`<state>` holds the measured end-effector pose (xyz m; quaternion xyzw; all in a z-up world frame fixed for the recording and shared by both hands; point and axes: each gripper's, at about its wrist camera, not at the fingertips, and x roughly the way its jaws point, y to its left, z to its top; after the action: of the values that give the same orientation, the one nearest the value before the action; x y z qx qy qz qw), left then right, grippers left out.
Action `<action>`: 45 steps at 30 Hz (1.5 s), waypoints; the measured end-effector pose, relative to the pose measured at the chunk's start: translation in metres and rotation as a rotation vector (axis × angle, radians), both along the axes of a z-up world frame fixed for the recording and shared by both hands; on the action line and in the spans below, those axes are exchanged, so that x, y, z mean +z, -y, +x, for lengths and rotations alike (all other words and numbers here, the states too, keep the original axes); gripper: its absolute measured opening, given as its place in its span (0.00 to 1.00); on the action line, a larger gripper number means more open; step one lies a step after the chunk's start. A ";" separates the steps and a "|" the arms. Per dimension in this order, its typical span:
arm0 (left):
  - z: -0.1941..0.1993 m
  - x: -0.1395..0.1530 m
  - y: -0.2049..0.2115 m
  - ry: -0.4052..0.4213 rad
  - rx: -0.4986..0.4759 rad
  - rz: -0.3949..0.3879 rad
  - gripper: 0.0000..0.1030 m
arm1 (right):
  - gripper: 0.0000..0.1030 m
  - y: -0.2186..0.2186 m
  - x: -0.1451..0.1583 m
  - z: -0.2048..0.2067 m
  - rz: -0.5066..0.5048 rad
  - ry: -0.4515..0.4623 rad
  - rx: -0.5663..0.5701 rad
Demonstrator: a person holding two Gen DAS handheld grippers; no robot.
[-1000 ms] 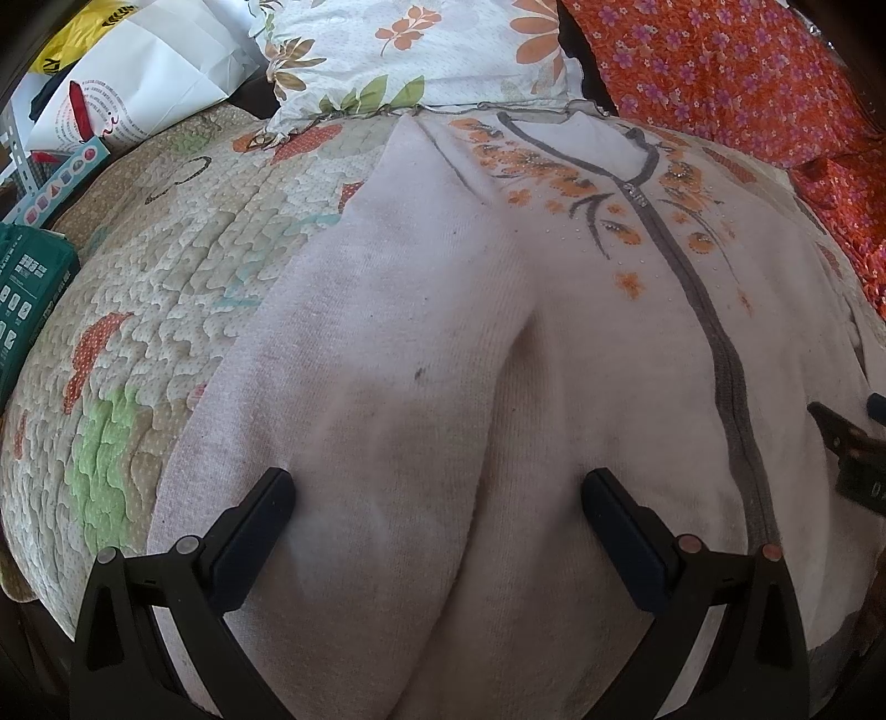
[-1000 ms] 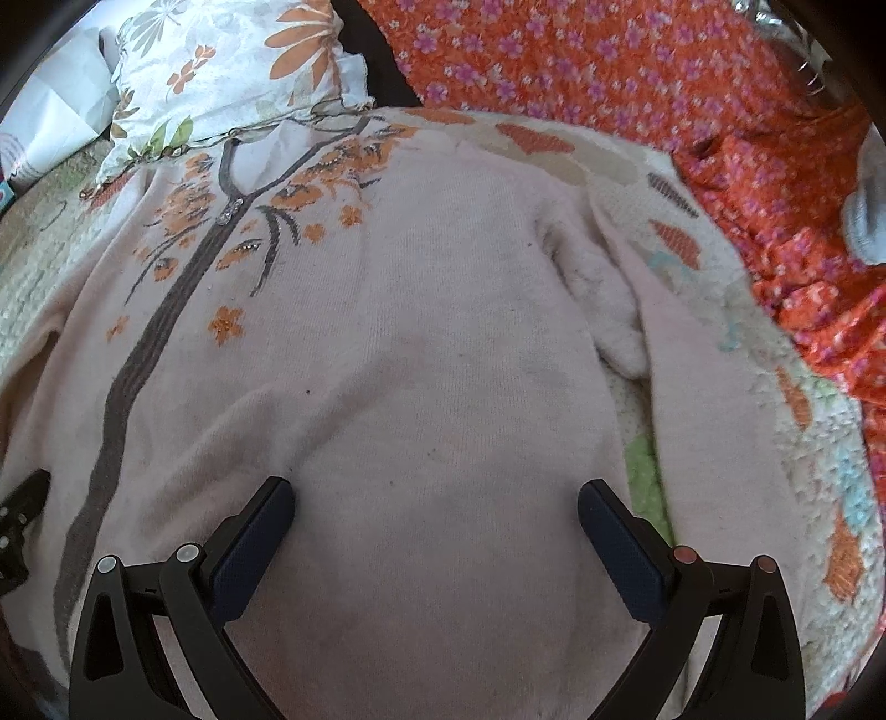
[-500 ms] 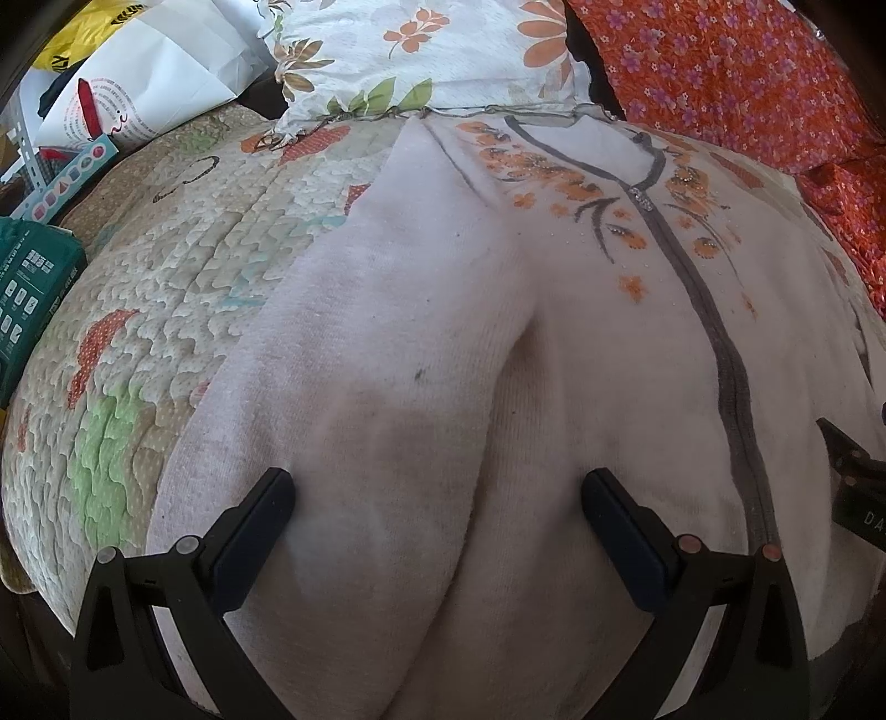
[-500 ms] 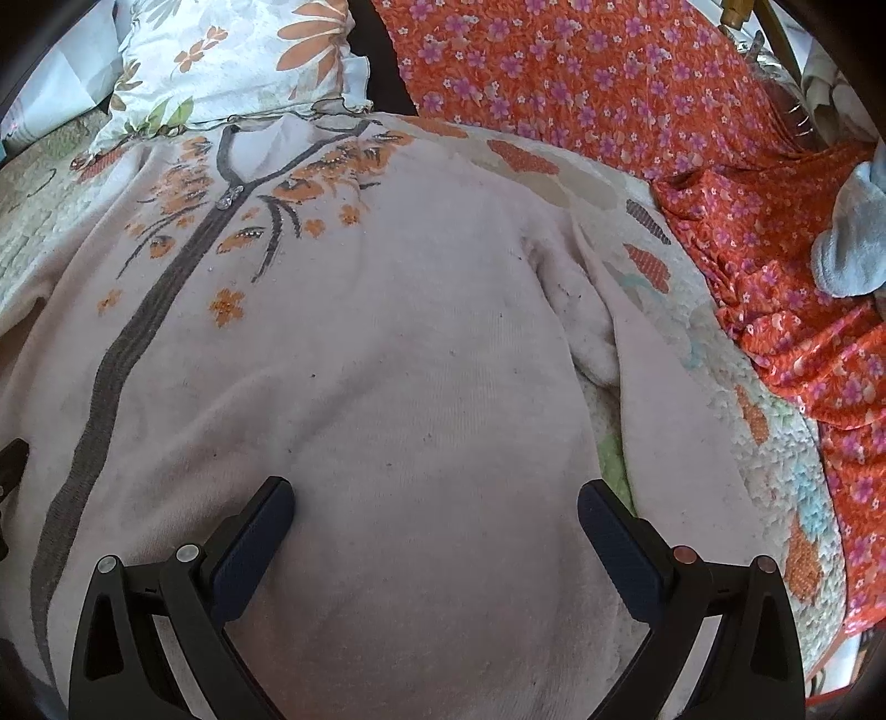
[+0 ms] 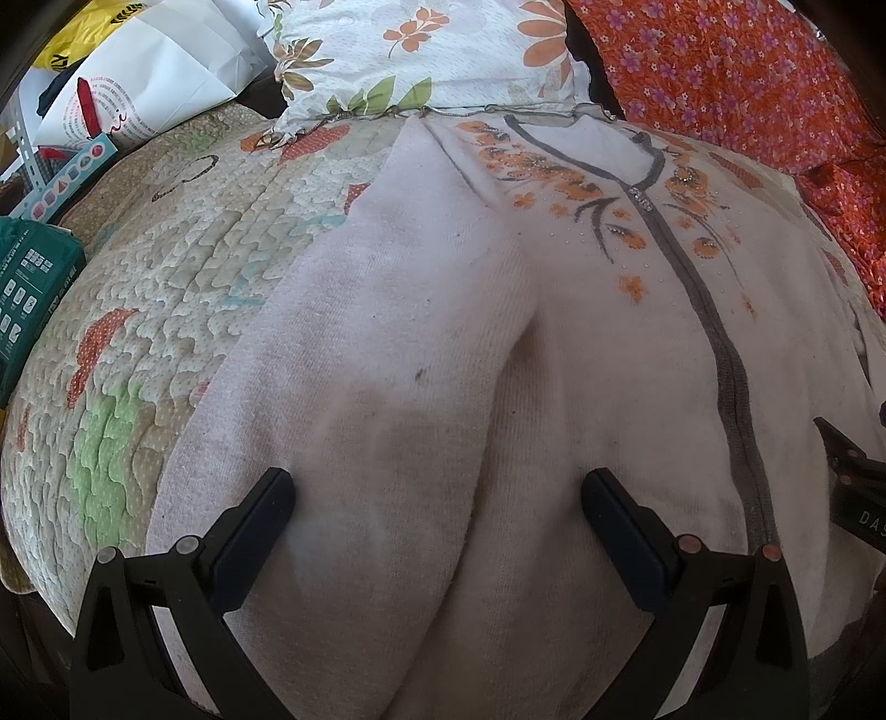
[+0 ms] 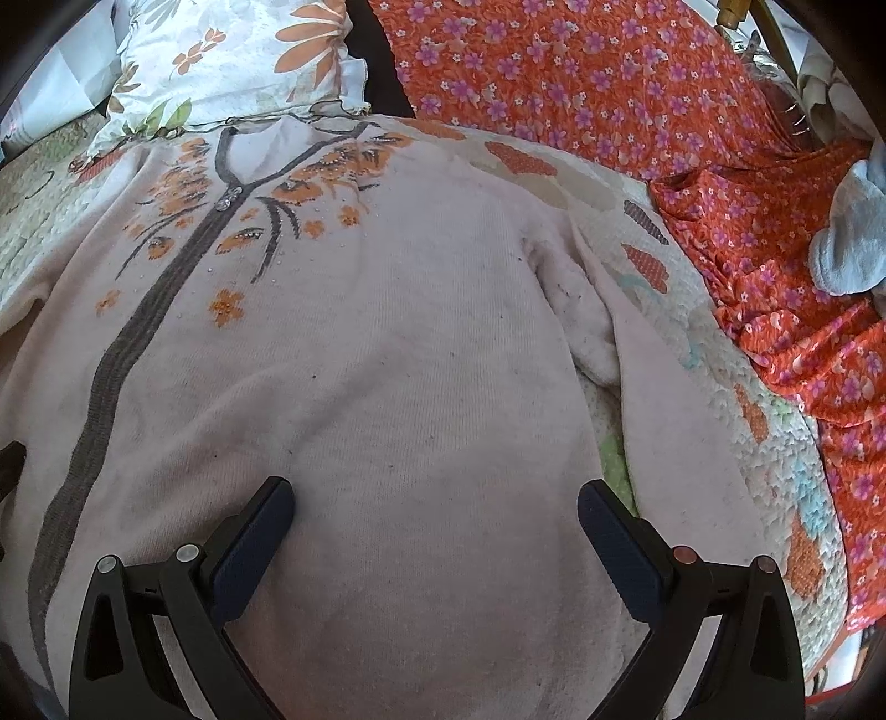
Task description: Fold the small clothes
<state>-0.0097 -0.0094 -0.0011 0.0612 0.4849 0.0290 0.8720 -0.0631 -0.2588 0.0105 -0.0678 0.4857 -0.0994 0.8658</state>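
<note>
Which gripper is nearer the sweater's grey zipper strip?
Left. The right gripper is open over plain knit well right of the zipper strip; the left gripper, also open, hovers left of it, closer.

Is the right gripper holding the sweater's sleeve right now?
No, the right gripper is open over the sweater body, and the sleeve lies apart to its right.

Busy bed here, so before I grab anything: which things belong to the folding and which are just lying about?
For the job: pink cardigan; left gripper and right gripper, both open above it.

Lying about: floral pillow, orange flowered cloth, quilt, white bag, green box.
</note>
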 end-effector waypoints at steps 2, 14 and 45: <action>0.000 0.000 0.000 0.000 0.001 -0.001 1.00 | 1.00 0.000 0.000 0.000 -0.001 0.001 0.001; 0.000 0.000 0.000 0.003 -0.001 0.001 1.00 | 1.00 -0.002 -0.001 -0.001 -0.009 0.005 0.000; -0.004 0.002 0.001 -0.001 -0.007 0.021 1.00 | 1.00 -0.002 -0.002 -0.001 -0.010 0.023 0.005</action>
<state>-0.0135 -0.0106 0.0014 0.0718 0.4849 0.0312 0.8711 -0.0643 -0.2568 0.0085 -0.0721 0.4751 -0.1006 0.8712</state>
